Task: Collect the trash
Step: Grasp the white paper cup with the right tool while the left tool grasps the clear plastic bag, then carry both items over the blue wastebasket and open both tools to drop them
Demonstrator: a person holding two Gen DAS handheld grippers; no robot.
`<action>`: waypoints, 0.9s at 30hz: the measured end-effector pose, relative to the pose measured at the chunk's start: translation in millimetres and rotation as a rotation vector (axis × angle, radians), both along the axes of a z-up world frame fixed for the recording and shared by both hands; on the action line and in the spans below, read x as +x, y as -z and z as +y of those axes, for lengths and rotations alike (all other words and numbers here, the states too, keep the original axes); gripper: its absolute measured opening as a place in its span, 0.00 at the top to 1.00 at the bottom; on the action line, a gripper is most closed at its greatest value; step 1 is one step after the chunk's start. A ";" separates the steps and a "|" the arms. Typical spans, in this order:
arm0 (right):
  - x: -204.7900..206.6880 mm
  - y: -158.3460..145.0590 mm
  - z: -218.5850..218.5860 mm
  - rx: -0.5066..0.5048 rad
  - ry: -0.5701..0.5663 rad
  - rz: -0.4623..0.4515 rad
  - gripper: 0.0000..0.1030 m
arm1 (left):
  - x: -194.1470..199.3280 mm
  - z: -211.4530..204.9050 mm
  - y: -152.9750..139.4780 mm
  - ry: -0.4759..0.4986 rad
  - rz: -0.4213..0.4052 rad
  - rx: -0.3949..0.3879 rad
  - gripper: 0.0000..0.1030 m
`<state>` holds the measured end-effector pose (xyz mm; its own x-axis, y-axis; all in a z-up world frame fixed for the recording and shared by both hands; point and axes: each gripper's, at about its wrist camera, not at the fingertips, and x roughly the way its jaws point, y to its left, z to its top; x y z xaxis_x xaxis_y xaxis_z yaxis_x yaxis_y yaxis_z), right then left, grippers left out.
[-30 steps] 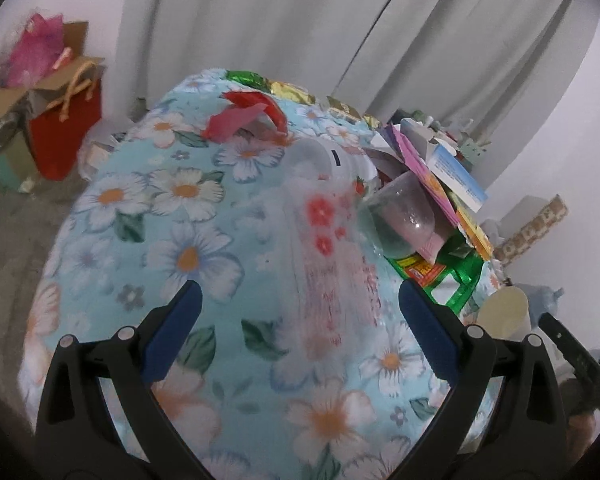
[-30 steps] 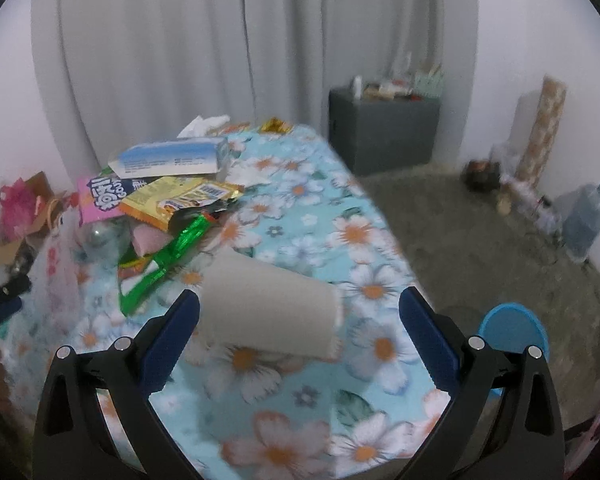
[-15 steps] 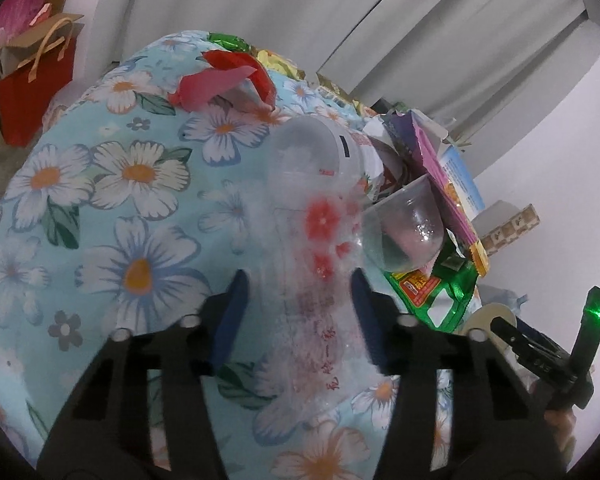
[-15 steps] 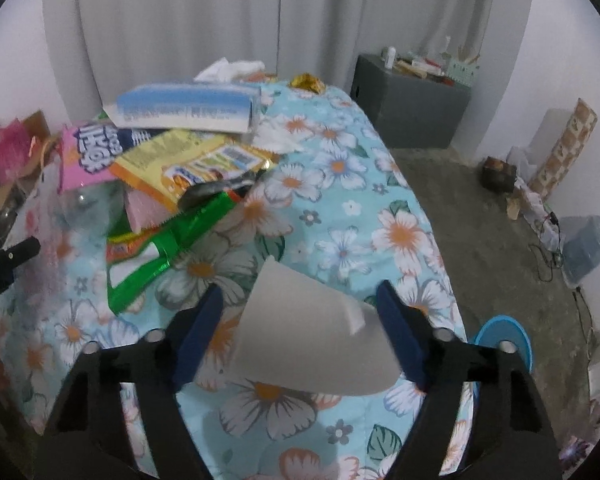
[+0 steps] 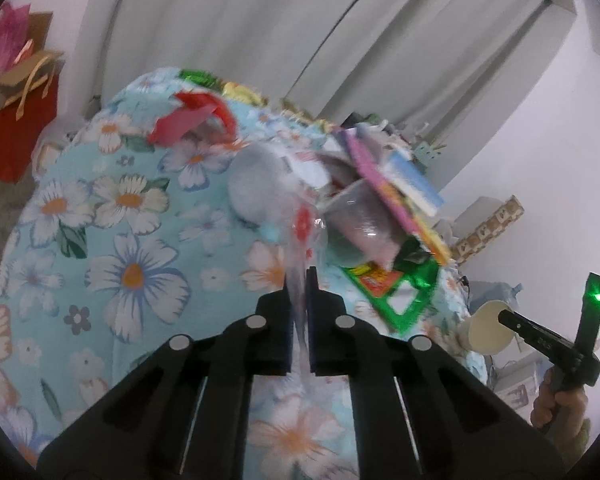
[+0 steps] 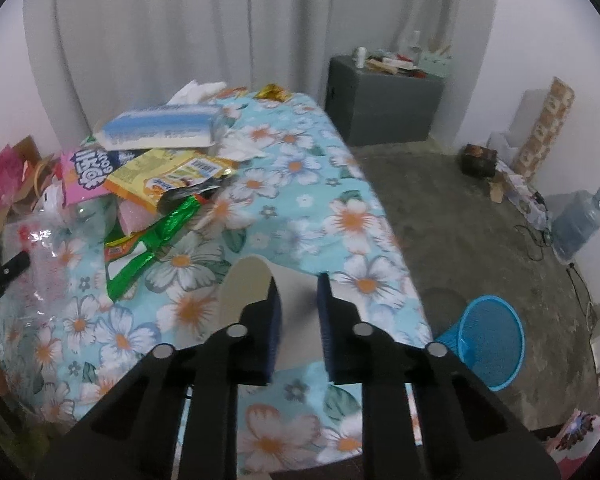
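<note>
On a table (image 6: 332, 184) draped in a pale blue daisy-print cloth, two hand-held grippers each hold one piece of rubbish. At the near left, the left gripper (image 5: 299, 292) has its fingers pressed almost together on a clear plastic wrapper (image 5: 302, 236) printed with red flowers. It looks thin, limp and slippery, so a pinch well in from its edge seems safest. At the near right edge of the table, the right gripper (image 6: 298, 300) has its fingers clamped across the side wall of a beige paper cup (image 6: 256, 280), which lies on its side with the open mouth to the left. Such a cup is likely light and easily crushed, so a gentle squeeze near the stiffer rim would suit it. Farther back sits a loose heap of snack packets (image 6: 156, 172), a green foil wrapper (image 6: 156, 236) and a clear plastic cup (image 5: 360, 224), its outline blurred. Below the table's right edge, on the floor, stands a blue mesh bin (image 6: 488, 344), probably where the rubbish belongs.
</note>
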<state>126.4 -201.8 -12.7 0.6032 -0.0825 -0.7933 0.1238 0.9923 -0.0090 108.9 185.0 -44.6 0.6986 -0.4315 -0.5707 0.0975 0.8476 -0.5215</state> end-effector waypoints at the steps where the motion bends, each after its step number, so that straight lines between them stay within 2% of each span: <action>1: -4.7 -1.4 -6.3 0.005 0.017 -0.009 0.91 | -5.1 -3.2 -6.8 0.011 -0.016 0.003 0.99; 3: -12.4 -2.6 -18.2 0.039 0.038 -0.019 0.95 | -12.7 -10.7 -18.2 0.034 -0.039 0.010 1.00; 5: -23.1 -4.5 -31.8 0.088 0.059 -0.037 0.96 | -20.5 -19.5 -28.6 0.061 -0.066 0.017 1.00; 9: -48.1 -12.6 -54.3 0.109 0.112 -0.097 0.96 | -34.3 -51.1 -53.5 0.156 -0.135 0.038 1.00; 15: -89.2 -25.6 -113.7 0.099 0.274 -0.172 0.96 | -29.9 -133.1 -86.2 0.381 -0.196 0.048 1.00; 20: -132.0 -19.4 -201.3 0.142 0.493 -0.195 0.96 | -12.5 -256.1 -108.3 0.642 -0.273 0.122 1.00; 24: -147.2 2.3 -261.9 0.191 0.625 -0.183 0.96 | 13.6 -359.3 -93.8 0.826 -0.191 0.111 1.00; 25: -147.2 11.7 -279.7 0.210 0.659 -0.175 0.96 | 20.5 -396.9 -85.6 0.882 -0.170 0.119 1.00; 27: -145.1 27.0 -306.6 0.241 0.710 -0.166 0.96 | 28.6 -442.7 -69.0 0.947 -0.137 0.122 1.00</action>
<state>-18.6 -508.4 -39.7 0.5826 -0.3312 -0.7422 0.7132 0.6463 0.2714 137.5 -257.7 24.4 0.1551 -0.7937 -0.5882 0.8220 0.4339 -0.3688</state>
